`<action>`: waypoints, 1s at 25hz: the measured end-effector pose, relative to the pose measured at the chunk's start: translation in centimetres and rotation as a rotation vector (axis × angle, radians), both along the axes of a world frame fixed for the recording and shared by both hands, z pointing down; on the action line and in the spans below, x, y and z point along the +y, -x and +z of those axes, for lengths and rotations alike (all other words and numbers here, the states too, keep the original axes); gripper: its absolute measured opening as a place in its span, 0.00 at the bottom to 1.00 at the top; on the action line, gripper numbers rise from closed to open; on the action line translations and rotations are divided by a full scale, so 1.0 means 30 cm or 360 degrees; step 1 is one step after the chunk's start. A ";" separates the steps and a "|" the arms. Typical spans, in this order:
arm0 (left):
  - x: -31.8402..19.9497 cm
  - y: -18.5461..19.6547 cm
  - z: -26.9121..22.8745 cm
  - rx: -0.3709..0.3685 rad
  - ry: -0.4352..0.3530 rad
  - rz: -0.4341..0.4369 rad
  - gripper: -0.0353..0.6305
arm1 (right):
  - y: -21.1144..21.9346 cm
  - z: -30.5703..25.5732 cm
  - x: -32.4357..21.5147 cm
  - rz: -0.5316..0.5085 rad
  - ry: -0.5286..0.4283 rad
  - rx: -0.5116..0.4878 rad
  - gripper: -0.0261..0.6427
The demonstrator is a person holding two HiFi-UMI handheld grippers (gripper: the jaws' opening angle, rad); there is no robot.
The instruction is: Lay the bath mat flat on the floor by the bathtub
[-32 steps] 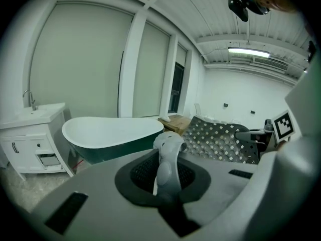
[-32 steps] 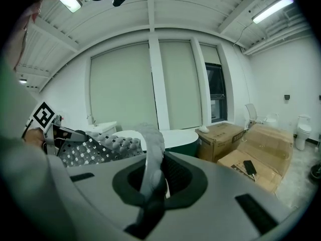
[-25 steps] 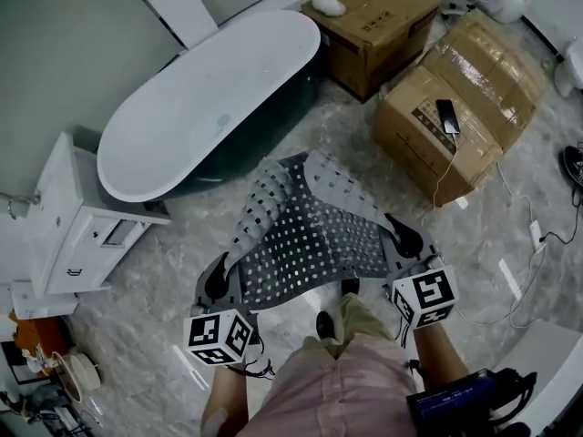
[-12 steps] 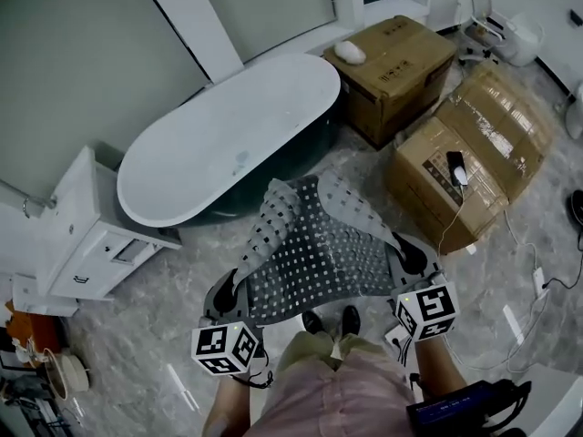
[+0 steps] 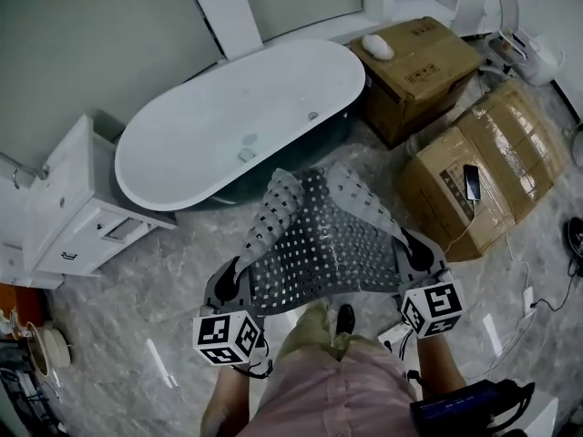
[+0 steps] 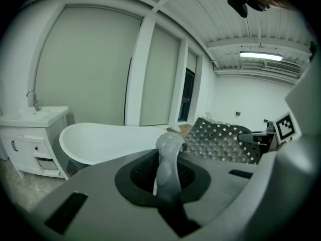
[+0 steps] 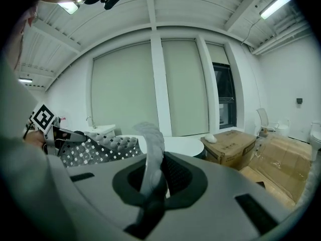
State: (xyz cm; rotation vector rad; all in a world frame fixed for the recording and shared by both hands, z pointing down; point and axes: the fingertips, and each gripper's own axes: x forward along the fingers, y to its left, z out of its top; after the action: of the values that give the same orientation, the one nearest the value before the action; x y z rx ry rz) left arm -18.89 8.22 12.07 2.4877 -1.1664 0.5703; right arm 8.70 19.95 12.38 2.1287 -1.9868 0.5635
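The grey perforated bath mat (image 5: pixel 328 239) hangs spread in the air between my two grippers, its far end drooping and curling toward the white bathtub (image 5: pixel 241 121). My left gripper (image 5: pixel 230 282) is shut on the mat's near left corner, and the pinched edge (image 6: pixel 168 157) stands up between its jaws. On the near right corner my right gripper (image 5: pixel 419 251) is shut too, with the mat's edge (image 7: pixel 150 154) in its jaws. The tub (image 6: pixel 110 139) lies ahead to the left.
Two cardboard boxes (image 5: pixel 424 57) (image 5: pixel 492 144) stand right of the tub, one with a phone (image 5: pixel 472 182) on it. A white vanity cabinet (image 5: pixel 77 208) is at the left. A cable (image 5: pixel 524 285) trails on the marble floor. The person's foot (image 5: pixel 344 317) is under the mat.
The person has stepped and turned, so the tub now lies more squarely ahead of the mat. Both grippers keep their hold on the mat's near corners.
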 end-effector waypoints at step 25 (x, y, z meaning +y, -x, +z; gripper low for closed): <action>-0.592 0.059 -0.010 0.0073 -0.0038 -0.0139 0.12 | 0.021 -0.068 -0.699 -0.0172 -0.0029 0.0111 0.08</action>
State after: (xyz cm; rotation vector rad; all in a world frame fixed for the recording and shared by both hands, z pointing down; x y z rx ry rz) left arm -20.67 -9.53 11.78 2.4422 -1.2639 0.4764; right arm 8.09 -1.01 10.34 2.0074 -2.0616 0.4490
